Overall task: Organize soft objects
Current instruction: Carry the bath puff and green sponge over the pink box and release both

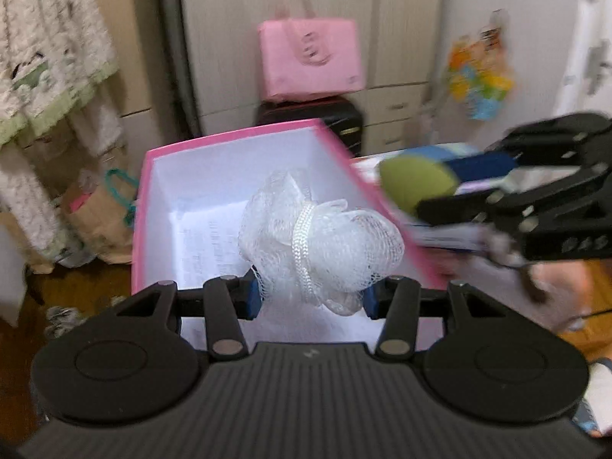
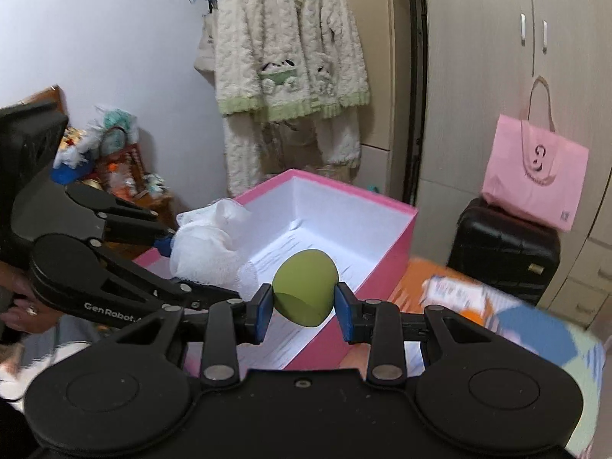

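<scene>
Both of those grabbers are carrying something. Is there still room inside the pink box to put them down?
Yes. The pink box looks mostly bare: its white floor shows only a printed paper sheet, free from the far wall to the near rim. It is crowded above the box, where the left gripper holds the white mesh sponge and the right gripper holds the green sponge.

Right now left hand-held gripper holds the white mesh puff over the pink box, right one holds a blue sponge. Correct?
Not quite. The right hand-held gripper holds a green egg-shaped sponge, not a blue one; the right wrist view shows it. The rest stands: the left hand-held gripper holds the white mesh puff over the pink box.
</scene>
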Tool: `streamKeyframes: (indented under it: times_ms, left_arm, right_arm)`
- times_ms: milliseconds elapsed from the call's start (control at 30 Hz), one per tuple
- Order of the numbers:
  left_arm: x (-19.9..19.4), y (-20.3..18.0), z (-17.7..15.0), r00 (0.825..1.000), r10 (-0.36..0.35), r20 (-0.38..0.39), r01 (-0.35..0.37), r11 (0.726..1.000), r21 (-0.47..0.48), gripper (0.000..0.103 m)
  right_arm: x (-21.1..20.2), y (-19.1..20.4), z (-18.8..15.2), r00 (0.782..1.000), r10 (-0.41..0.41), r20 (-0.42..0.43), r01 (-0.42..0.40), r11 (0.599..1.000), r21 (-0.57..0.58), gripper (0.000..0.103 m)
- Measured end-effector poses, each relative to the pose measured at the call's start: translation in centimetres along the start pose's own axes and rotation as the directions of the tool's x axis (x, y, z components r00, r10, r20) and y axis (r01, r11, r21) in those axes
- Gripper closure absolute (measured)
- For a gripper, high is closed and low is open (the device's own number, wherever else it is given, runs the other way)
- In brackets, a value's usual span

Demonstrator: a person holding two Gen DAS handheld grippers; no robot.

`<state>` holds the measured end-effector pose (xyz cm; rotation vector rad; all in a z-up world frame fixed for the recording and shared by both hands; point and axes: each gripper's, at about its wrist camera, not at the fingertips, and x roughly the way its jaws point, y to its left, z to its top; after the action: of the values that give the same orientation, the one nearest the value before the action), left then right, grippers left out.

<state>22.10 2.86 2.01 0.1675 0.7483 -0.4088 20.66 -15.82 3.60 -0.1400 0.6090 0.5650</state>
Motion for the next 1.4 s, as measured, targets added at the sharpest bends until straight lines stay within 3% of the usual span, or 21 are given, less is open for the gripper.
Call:
streamKeyframes:
  times_ms: [133,267,400,533,767,933,1200,1400]
  left_arm:
    - [4.5,2.2,2.5,0.996,-0.019,-0.092,0.015,0.999,-0.045,0.056]
    - [8.5,3.8,4.6,0.983,-0.014,-0.182,0.002,0.998,-0.066,0.056]
    - [11.0,4.5,4.3,0.965,0.01,-0.261,-0.022,0.999,-0.043,0.056]
    - [12.3,4.7,3.8,0.95,0.006,-0.313,-0.016,0.999,-0.032,0.055]
    - [12.1,4.5,3.4,0.942,0.019,-0.335,-0.017,1.0,0.008,0.049]
    - [10.3,4.1,3.4,0.949,0.037,-0.314,-0.026,0.999,0.04,0.041]
    - [6.0,2.7,3.1,0.965,0.046,-0.259,-0.017,0.993,0.115,0.034]
    - [1.9,0.9,2.7,0.975,0.074,-0.209,-0.033,0.981,0.194,0.019]
  right_arm:
    - [4.6,-1.8,2.4,0.998,-0.027,-0.058,0.024,0.999,-0.047,0.063]
    - [8.6,-1.6,3.8,0.988,-0.054,-0.143,0.029,0.985,-0.169,0.063]
    - [11.4,-0.9,3.7,0.97,-0.066,-0.233,0.003,0.965,-0.262,0.063]
    - [12.7,0.0,3.3,0.96,-0.061,-0.272,-0.027,0.951,-0.309,0.063]
    - [12.5,0.4,2.7,0.949,0.004,-0.314,-0.107,0.944,-0.311,0.06]
    - [11.1,-0.2,3.0,0.952,0.059,-0.301,-0.128,0.969,-0.213,0.059]
    - [7.1,0.4,3.2,0.964,0.097,-0.247,-0.142,0.976,-0.168,0.058]
    - [2.9,1.5,3.3,0.976,0.065,-0.206,-0.101,0.98,-0.169,0.05]
